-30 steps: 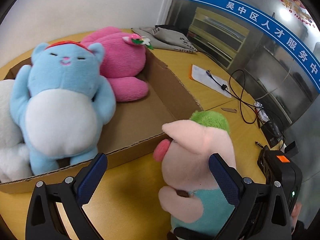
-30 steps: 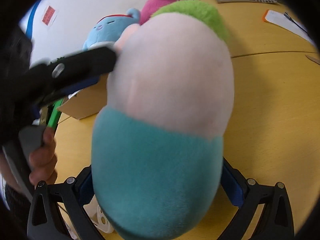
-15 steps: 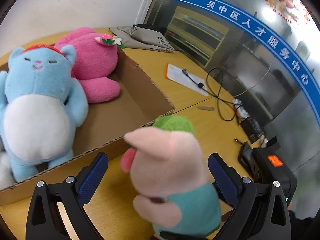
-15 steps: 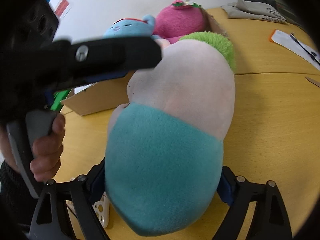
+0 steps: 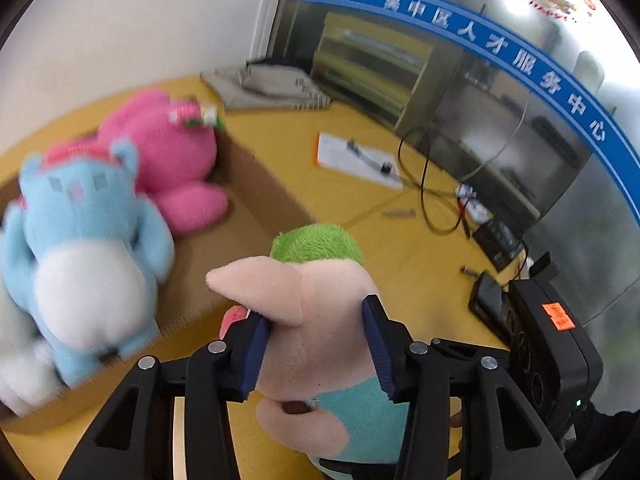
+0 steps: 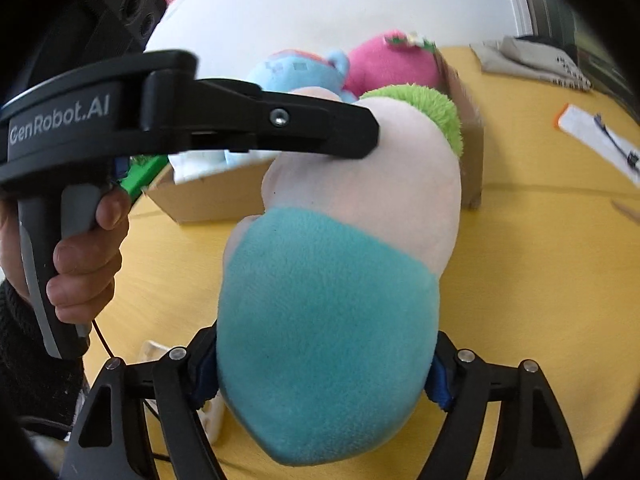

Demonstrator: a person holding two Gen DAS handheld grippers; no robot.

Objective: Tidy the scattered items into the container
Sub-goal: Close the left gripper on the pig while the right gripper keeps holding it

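Note:
A pig plush (image 5: pixel 320 308) with a pink head, green tuft and teal body hangs above the yellow table, just in front of the cardboard box (image 5: pixel 264 196). My left gripper (image 5: pixel 316 336) is closing, and its blue pads press both sides of the pig's head. My right gripper (image 6: pixel 320 380) is also closing, its pads squeezing the teal body (image 6: pixel 328 320). In the right wrist view one of the left gripper's fingers (image 6: pixel 340 132) lies across the pig's head. Inside the box lie a blue plush (image 5: pixel 80 240), a pink plush (image 5: pixel 168 160) and a white plush (image 5: pixel 16 364).
A person's hand (image 6: pixel 84 264) grips the left handle. On the table beyond the box lie a sheet of paper with a pen (image 5: pixel 352 160), looping black cables (image 5: pixel 424 200), a grey cloth bundle (image 5: pixel 272 88) and a black device (image 5: pixel 496 304). A glass partition stands at the right.
My left jaws swung in from wide apart and now pinch the pig's head. The right jaws narrowed on its body. Both grippers rose and the pig came nearer the box.

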